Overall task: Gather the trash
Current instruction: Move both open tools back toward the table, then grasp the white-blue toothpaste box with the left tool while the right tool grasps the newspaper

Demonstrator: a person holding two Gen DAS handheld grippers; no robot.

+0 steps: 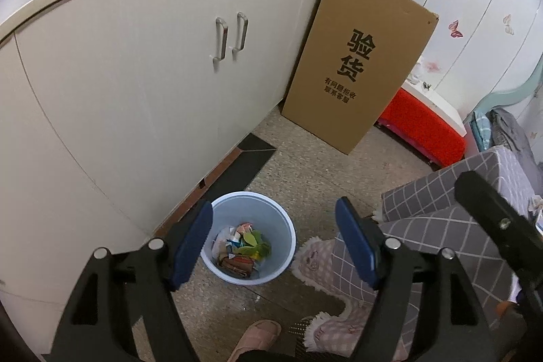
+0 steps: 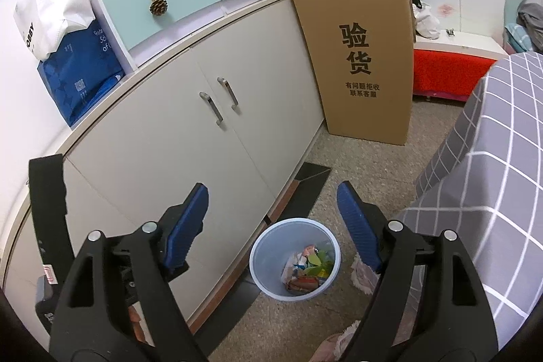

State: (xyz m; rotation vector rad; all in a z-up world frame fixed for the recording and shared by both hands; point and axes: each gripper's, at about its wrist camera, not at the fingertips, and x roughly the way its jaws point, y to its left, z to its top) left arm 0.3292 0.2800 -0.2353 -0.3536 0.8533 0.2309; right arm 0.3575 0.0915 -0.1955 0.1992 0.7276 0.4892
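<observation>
A pale blue trash bin (image 1: 284, 228) stands on the floor beside a white cabinet, with crumpled wrappers and scraps of trash (image 1: 241, 251) lying in its bottom. My left gripper (image 1: 273, 223) hangs above the bin, open, nothing between its blue pads. In the right wrist view the same bin (image 2: 263, 251) and its trash (image 2: 307, 270) lie below my right gripper (image 2: 271, 206), which is also open and empty. The black body of the other gripper (image 2: 47, 209) shows at the left edge there.
A white two-door cabinet (image 1: 135, 73) runs along the left. A tall cardboard box (image 1: 359, 56) leans against its end. A grey checked cloth (image 2: 492, 192) covers furniture on the right. Slippers (image 1: 258, 336) and a fluffy slipper (image 1: 317, 260) lie on the floor near the bin.
</observation>
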